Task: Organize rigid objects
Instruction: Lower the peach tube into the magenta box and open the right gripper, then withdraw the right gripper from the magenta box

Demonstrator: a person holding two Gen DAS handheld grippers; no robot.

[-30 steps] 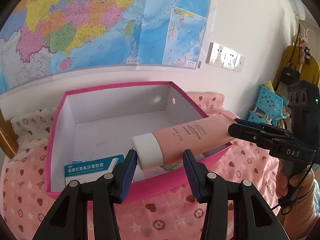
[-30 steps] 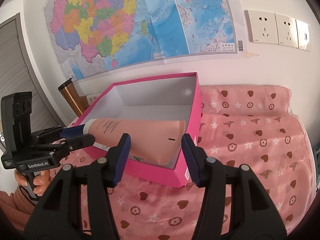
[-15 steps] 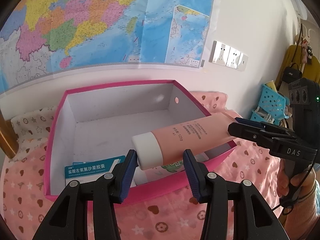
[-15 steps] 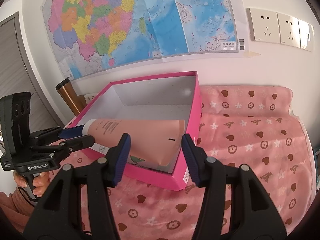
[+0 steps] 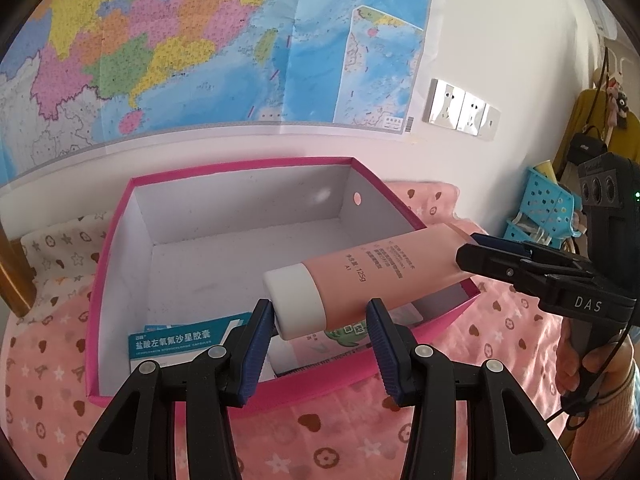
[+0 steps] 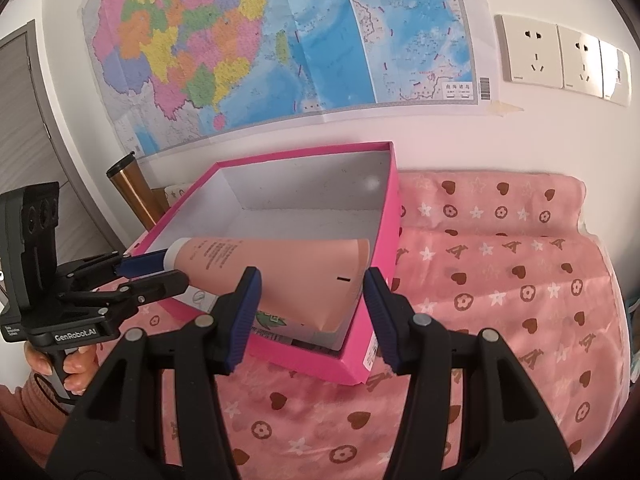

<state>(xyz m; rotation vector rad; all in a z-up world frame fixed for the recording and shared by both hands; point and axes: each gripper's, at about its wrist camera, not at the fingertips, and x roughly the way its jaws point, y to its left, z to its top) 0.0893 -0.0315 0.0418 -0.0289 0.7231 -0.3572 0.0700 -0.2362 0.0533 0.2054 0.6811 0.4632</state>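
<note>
Holding the pink tube [image 5: 376,276] over the pink box [image 5: 120,264], our left fingers [image 5: 320,330] straddle its cap and right fingers [image 6: 310,306] its crimp, both spread; whether they touch, we cannot tell; lower level.

The pink tube [image 5: 384,276] has sunk a little toward the pink box [image 5: 120,248], its crimped end now sitting lower against the near corner in the right wrist view. More of the box floor shows behind it, and the green-printed packet [image 6: 272,320] beneath the tube has come into sight.
</note>
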